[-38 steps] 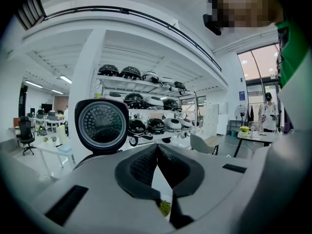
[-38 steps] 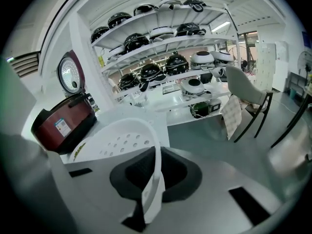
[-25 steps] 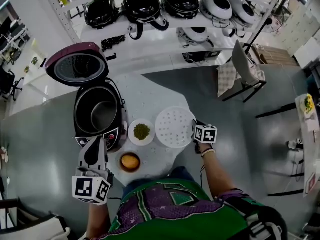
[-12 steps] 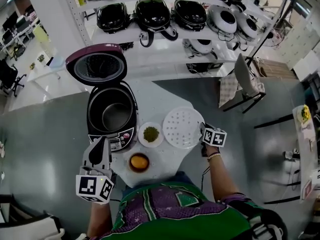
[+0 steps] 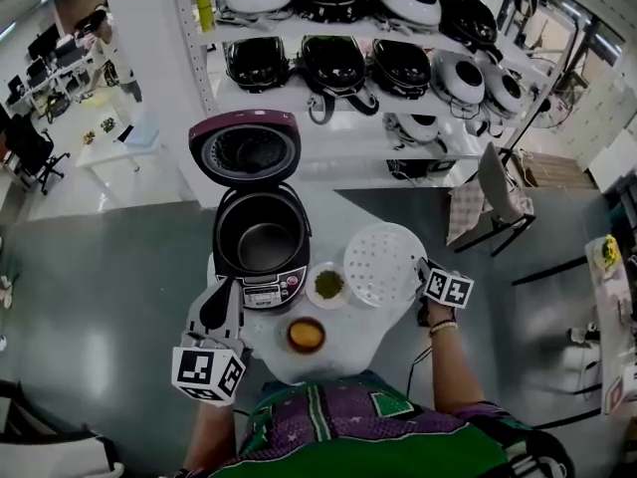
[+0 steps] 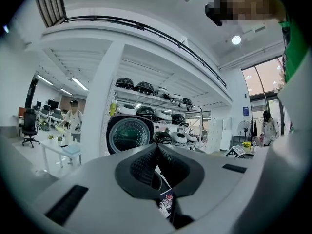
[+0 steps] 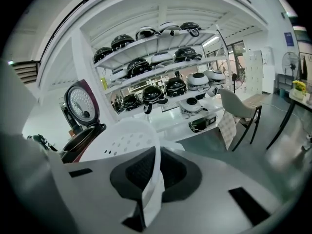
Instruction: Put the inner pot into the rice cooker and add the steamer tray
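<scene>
The maroon rice cooker (image 5: 261, 252) stands open on the round white table (image 5: 370, 333), its lid (image 5: 244, 152) tipped back. The dark inner pot (image 5: 265, 239) sits inside it. To its right is the white perforated steamer tray (image 5: 383, 264), with my right gripper (image 5: 419, 271) shut on its near right rim. In the right gripper view the tray (image 7: 124, 138) tilts up from the right gripper (image 7: 155, 152) towards the cooker (image 7: 80, 141). My left gripper (image 5: 221, 291) is shut and empty at the cooker's front left corner. In the left gripper view the left gripper (image 6: 156, 150) points at the lid (image 6: 129, 135).
A small white plate of green bits (image 5: 327, 284) and a bowl with something orange (image 5: 305, 335) stand on the table between the grippers. Shelves with several more cookers (image 5: 368, 63) fill the back. A chair (image 5: 498, 202) stands at the right.
My right gripper has risen with the steamer tray in its jaws. My left gripper has moved closer to the cooker's front. The head view has swung, so the table sits further right.
</scene>
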Tool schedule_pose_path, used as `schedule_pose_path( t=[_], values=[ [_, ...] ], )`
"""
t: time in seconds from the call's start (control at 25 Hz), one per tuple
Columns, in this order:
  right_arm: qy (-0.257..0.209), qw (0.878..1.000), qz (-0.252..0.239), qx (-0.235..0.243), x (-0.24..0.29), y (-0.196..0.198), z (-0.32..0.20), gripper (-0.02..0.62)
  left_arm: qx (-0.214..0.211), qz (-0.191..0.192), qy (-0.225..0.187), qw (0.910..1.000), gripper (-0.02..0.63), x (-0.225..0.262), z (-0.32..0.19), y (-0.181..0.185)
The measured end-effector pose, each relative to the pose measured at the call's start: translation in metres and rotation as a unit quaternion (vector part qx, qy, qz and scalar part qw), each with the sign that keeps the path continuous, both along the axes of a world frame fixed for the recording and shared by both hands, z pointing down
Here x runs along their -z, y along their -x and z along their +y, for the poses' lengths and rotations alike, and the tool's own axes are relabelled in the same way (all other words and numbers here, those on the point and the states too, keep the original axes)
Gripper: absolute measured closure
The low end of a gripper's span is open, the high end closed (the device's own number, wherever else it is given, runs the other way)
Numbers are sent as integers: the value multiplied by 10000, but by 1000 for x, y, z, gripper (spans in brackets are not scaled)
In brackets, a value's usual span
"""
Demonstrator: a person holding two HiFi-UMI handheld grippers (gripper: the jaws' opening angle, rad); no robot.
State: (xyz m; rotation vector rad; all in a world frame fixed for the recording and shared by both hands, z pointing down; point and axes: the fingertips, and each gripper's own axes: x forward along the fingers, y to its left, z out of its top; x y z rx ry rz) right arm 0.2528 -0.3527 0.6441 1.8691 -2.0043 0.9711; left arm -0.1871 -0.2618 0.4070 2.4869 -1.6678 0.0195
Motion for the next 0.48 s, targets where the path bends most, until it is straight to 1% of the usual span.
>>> schedule_pose_path(
  t=[0.24,0.36,0.48],
  values=[
    [-112,9999,-91,47,30,32,7,571,7,105,7,9999,584,-4,17,28],
    [-267,9994,-178,89,49,51,6,571,56,105,-46,9999,584,-2,24,46],
    [-400,9987,-284,115,65,70,7,571,93,90,-11,9999,584,-2,32,61]
  ],
)
